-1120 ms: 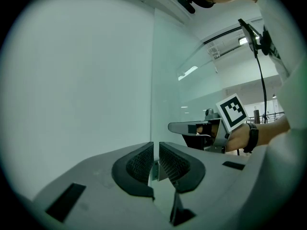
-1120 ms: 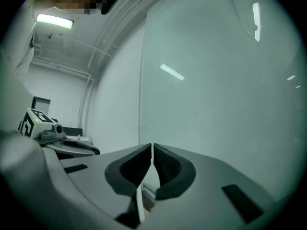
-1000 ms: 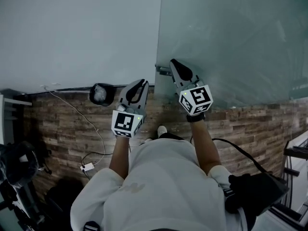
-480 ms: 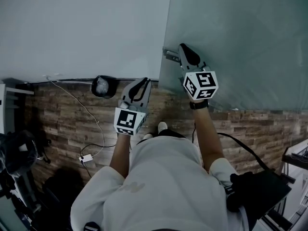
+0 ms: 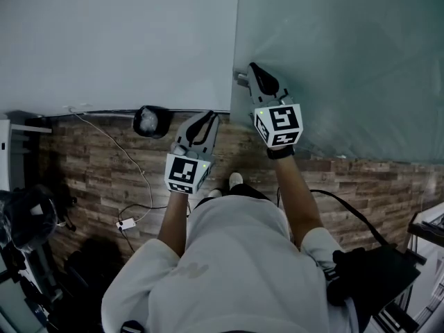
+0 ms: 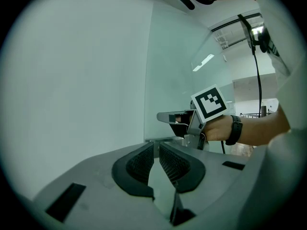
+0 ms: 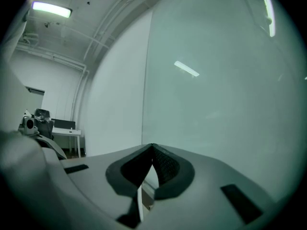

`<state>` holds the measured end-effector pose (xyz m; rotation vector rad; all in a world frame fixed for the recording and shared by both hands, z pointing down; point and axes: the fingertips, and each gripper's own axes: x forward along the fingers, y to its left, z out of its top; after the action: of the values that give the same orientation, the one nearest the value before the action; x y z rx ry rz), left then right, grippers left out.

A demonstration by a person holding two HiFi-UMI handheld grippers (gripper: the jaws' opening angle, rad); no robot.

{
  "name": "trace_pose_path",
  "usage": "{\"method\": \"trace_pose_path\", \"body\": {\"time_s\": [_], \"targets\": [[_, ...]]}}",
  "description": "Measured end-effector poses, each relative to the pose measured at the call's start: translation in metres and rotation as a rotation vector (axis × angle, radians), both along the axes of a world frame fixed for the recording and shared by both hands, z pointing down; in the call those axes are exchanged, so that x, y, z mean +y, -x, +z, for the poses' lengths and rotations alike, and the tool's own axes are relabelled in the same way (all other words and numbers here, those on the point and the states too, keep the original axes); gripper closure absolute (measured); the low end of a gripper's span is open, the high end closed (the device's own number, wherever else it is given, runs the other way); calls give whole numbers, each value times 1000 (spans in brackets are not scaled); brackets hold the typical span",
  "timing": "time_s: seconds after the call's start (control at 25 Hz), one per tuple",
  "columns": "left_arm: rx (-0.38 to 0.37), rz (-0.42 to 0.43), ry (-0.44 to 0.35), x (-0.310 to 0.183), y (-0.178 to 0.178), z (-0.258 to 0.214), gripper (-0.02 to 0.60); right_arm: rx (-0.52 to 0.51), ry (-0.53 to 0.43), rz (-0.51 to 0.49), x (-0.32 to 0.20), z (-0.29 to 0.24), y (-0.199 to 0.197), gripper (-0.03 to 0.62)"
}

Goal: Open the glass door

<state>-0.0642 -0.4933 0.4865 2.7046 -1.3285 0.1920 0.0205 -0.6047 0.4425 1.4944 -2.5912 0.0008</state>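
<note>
Where the person (image 5: 229, 255) stands: on a wood-plank floor (image 5: 361, 186), in a white top, with both arms stretched forward.
Floor clutter: a black bag (image 5: 368, 272) lies at the person's right. A small white plug (image 5: 125, 223) with its cable lies to the left, and a dark round object (image 5: 151, 120) sits at the wall's foot.
Left gripper (image 5: 206, 116): it is held lower than the other and aims toward the foot of the wall, just left of the door's edge. Its jaws are drawn in to a thin slit with nothing between them, and they touch nothing.
Right gripper (image 5: 251, 66): it is raised further forward, with the jaw tips pressed together and empty. The tips sit at the metal fitting (image 5: 240, 79) on the door's left edge — whether they actually touch it is unclear.
Glass door (image 5: 347, 61): frosted and greenish, it fills the upper right of the head view, straight ahead of the right gripper. Its left edge stands just beside the wall — whether it is ajar cannot be told.
Wall (image 5: 118, 40): plain and pale, left of the door.
</note>
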Motion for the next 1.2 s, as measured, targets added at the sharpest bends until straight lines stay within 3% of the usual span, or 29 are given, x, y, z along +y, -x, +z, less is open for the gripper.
{"method": "trace_pose_path", "body": {"time_s": [0.12,0.28,0.36,0.48,0.8,1.04,1.2], "targets": [[3,0,-24,0,-2,-8,545,-43,-2,10,7,-2,-2,589],[29,-26,-57,-12,-7,-13,545,-123,25,98,20,4,-24,589],[44,0,-60,-14,-11,-15,578,-122,42,137,37,10,-27,589],[52,70,-88,-4,-17,-33,578,-101,45,190,74,1,-24,589],[141,351,-142,48,-69,-66,578,-60,-31,506,176,-23,-71,589],[198,716,-80,143,-140,-46,578,-45,-10,897,313,-6,-127,589],[211,907,-41,220,-169,-44,578,-91,-8,1115,403,0,-143,589]]}}
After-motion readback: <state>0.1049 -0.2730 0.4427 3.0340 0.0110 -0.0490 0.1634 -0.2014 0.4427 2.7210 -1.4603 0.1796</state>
